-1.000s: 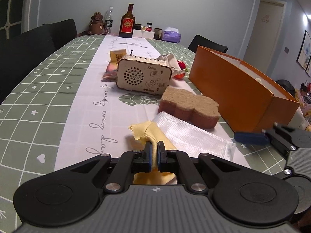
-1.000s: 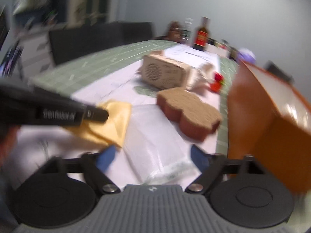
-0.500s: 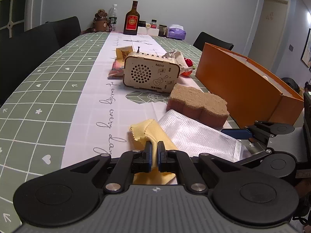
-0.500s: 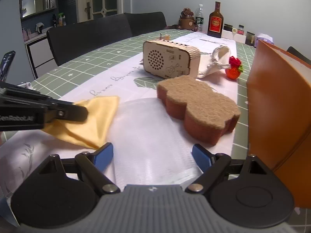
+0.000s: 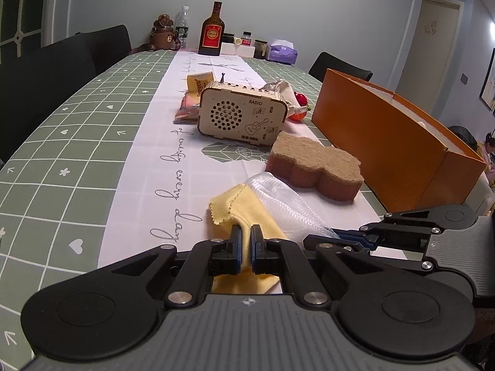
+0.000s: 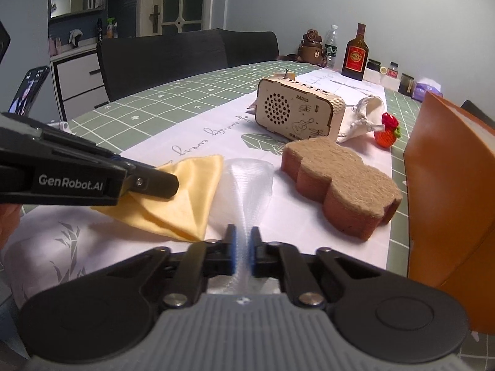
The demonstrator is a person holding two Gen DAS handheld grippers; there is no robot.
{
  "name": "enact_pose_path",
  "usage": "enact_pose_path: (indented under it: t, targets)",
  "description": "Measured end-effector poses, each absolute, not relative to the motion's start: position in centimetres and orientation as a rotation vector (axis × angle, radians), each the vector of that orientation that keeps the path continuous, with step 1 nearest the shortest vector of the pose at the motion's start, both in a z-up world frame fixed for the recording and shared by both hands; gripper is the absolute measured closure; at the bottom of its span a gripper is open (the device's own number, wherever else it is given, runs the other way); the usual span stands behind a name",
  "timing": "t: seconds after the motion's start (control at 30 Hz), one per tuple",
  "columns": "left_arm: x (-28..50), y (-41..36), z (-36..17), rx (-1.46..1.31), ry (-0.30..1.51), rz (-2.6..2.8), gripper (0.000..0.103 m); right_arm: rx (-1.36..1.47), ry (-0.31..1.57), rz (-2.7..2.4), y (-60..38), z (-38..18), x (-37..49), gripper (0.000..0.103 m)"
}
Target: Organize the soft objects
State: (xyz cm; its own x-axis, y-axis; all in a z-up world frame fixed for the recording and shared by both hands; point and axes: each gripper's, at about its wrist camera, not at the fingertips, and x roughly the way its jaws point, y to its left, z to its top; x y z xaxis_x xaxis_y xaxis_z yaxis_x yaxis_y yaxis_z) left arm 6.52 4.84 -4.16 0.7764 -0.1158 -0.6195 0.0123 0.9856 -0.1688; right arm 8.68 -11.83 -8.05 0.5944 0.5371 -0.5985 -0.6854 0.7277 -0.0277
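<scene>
My left gripper (image 5: 244,235) is shut on a yellow cloth (image 5: 238,207), which also shows in the right wrist view (image 6: 182,198). My right gripper (image 6: 243,238) is shut on a clear bubble-wrap bag (image 6: 250,185) that lies beside the cloth; the bag shows in the left wrist view (image 5: 278,201) too. The right gripper (image 5: 340,238) reaches in from the right there. A brown sponge (image 5: 312,164) lies behind the bag, seen also from the right wrist (image 6: 337,179). An open orange box (image 5: 393,136) stands to the right.
A wooden radio (image 5: 241,114) stands mid-table with a white pouch (image 6: 362,120), a red knitted strawberry (image 6: 386,130) and snack packets (image 5: 191,99) around it. Bottles (image 5: 212,31) and jars stand at the far end. Black chairs (image 6: 161,58) line the left side.
My right gripper has moved in over the bubble-wrap bag and closed on its near edge, bunching it up. The left gripper still holds the yellow cloth and shifted slightly.
</scene>
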Motion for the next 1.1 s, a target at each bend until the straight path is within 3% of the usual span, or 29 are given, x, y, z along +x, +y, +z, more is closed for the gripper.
enact_pose_path:
  t: [0.53,1.1]
  targets:
    - [4.3,4.4,0.1,-0.157,0.514,-0.055,0.097,-0.210,0.423,0.642,-15.1,-1.9,5.5,0.102]
    - [8.9,-3.5,6.5,-0.048,0.374,-0.306,0.097,-0.163,0.339,0.454,-23.4,5.1,8.9,0.102]
